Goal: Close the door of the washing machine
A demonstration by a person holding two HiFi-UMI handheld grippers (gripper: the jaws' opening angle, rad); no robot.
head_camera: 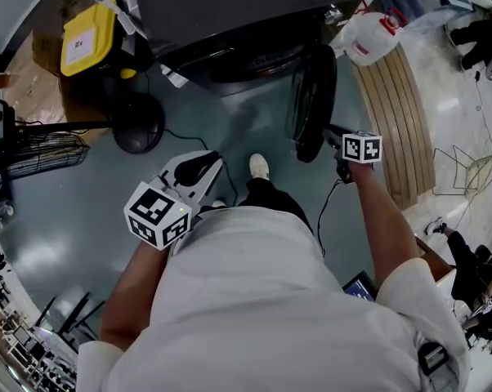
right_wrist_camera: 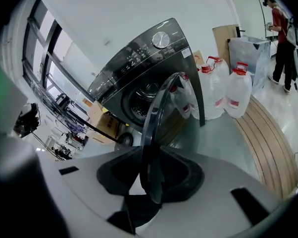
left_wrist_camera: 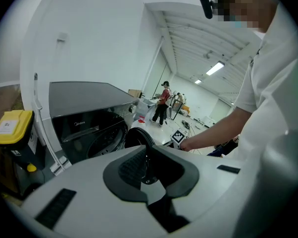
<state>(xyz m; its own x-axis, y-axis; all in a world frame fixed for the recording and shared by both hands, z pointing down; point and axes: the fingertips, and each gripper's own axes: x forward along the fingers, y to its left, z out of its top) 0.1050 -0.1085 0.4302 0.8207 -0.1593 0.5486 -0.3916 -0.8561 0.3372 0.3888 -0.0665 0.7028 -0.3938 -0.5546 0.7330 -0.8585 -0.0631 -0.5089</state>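
The dark grey washing machine stands ahead with its round door swung out to the right. My right gripper is at the door's near edge. In the right gripper view the door rim runs between the jaws of the right gripper, which stand wide, with gaps showing on both sides. My left gripper hangs lower left, apart from the machine, open with nothing in it. In the left gripper view, past the left gripper, the machine and the door are visible.
A yellow container sits left of the machine, with a black round stand base on the floor below it. Water jugs and a slatted wooden platform lie to the right. My shoe is near the door.
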